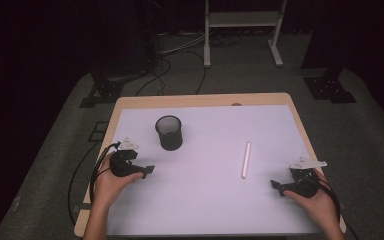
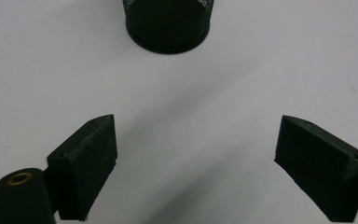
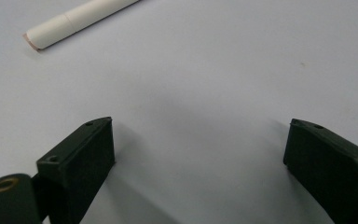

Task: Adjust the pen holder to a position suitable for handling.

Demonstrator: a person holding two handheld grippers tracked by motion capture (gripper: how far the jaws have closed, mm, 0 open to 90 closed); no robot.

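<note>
While both tools rest spread and empty on the worktop, the right tool faces the pen, likely bound for the cup by the left tool.

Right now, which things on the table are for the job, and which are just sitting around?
For the job:
- the white stick, lying flat near the right gripper
- the black mesh cup, standing upright ahead of the left gripper

Just around:
- the white sheet that covers the table
- the metal stand on the floor beyond the table
- the cables on the floor
</note>
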